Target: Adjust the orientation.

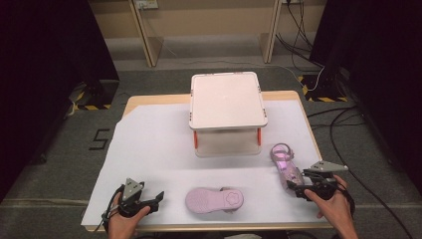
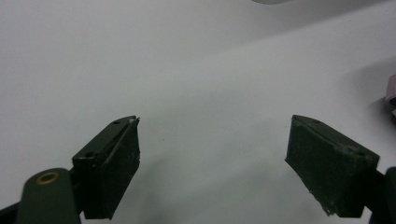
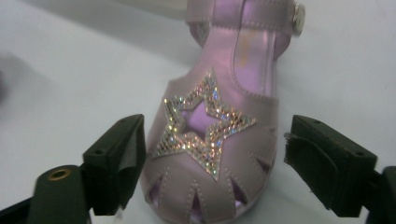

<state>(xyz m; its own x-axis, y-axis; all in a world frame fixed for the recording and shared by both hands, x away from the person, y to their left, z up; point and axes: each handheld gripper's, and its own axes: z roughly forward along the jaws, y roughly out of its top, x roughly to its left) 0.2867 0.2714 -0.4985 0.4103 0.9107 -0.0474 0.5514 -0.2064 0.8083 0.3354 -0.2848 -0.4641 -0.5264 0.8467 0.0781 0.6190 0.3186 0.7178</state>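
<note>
Sandal (image 3: 212, 140) stands upright at my right on the counter (image 1: 149, 144), its toe between the wide jaws of my right tool (image 3: 212, 163). I judge it light, soft-sided; grip across the toe.

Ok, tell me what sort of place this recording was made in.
Probably a lab or data-collection room, not a home: the table is covered in plain white sheet, hazard-striped tape marks the grey floor, loose cables trail beside it, and a taped number 5 sits on the carpet.
</note>
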